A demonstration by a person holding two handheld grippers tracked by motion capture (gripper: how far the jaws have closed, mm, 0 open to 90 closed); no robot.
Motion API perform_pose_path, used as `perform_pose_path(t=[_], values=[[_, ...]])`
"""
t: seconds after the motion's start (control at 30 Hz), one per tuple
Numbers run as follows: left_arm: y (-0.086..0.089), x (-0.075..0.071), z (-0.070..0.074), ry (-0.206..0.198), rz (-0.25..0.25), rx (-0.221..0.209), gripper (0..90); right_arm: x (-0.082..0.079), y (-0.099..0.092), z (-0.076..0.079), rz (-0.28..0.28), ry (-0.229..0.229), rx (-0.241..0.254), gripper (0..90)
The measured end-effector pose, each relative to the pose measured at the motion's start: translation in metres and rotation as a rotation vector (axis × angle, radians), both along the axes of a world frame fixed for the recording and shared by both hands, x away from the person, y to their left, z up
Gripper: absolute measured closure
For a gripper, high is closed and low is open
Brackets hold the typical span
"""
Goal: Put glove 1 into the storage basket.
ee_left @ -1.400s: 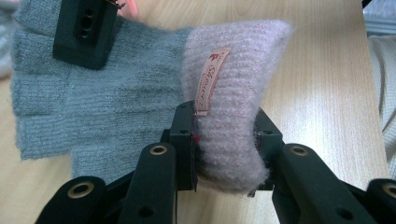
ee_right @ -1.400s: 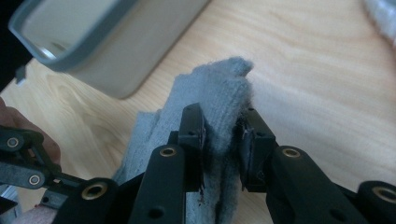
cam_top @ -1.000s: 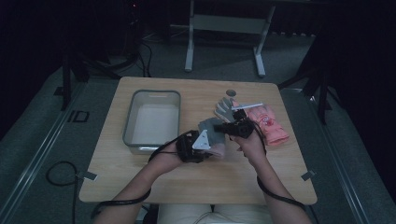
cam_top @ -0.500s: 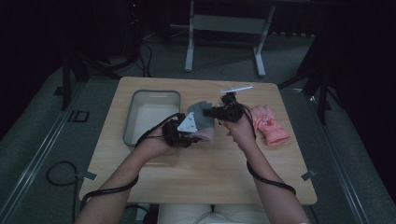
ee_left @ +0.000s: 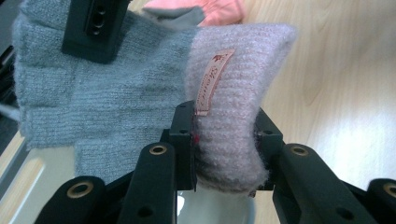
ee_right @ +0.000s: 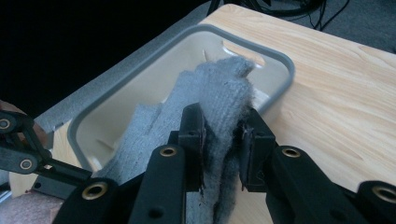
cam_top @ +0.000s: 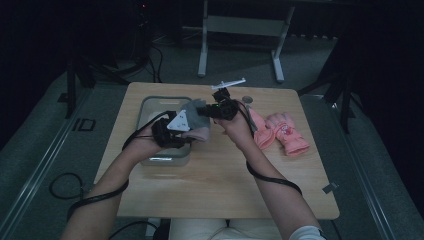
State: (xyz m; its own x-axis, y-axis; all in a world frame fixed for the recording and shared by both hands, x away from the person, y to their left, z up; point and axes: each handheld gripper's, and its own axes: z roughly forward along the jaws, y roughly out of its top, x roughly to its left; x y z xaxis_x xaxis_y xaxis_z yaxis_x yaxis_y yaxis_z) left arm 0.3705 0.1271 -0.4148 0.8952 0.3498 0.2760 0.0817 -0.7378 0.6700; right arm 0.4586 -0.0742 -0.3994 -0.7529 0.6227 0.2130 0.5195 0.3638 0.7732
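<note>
In the left gripper view the left gripper (ee_left: 223, 149) had its two black jaws clamped on the pale pink ribbed cuff (ee_left: 233, 93) of a knitted glove (ee_left: 107, 112), the cuff bunched thick between the pads and bulging out below them. A small pink woven label (ee_left: 214, 79) ran down the cuff just above the jaws. The rest of the glove, a soft grey knit with a fuzzy surface, spread toward the left of that frame, where a jaw of the other gripper bit it near the upper left corner.

In the right gripper view the right gripper (ee_right: 223, 149) was closed on the grey finger end of the same glove (ee_right: 210, 98), the fabric pinched into a narrow fold between the pads, its ragged tip standing up above them. Behind it, filling the centre and left of the frame, lay a tray (ee_right: 280, 58) with a rounded grey rim and pale smooth inside, set on the light wood-grain table (ee_right: 336, 107).

In the high view the glove (cam_top: 199, 124) hung stretched between the two grippers at the centre of the frame, over the right edge of the tray (cam_top: 150, 107). The left gripper (cam_top: 187, 131) held it from the lower left, the right gripper (cam_top: 210, 111) from the upper right. A pair of pink gloves (cam_top: 282, 132) lay flat on the table (cam_top: 210, 190), right of centre and apart from the held glove.
</note>
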Motion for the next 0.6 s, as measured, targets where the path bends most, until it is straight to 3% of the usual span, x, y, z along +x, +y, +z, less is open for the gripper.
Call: perform_pose_path(t=[0.2,0.6], values=[[0.021,0.005,-0.006,0.008,0.028,0.038,68.4,0.011,0.027,-0.01,0.014,0.027,0.011,74.0],[0.064,0.022,-0.033,0.091,0.078,0.102,68.3,0.027,0.079,-0.045,0.027,0.086,0.003,74.0]])
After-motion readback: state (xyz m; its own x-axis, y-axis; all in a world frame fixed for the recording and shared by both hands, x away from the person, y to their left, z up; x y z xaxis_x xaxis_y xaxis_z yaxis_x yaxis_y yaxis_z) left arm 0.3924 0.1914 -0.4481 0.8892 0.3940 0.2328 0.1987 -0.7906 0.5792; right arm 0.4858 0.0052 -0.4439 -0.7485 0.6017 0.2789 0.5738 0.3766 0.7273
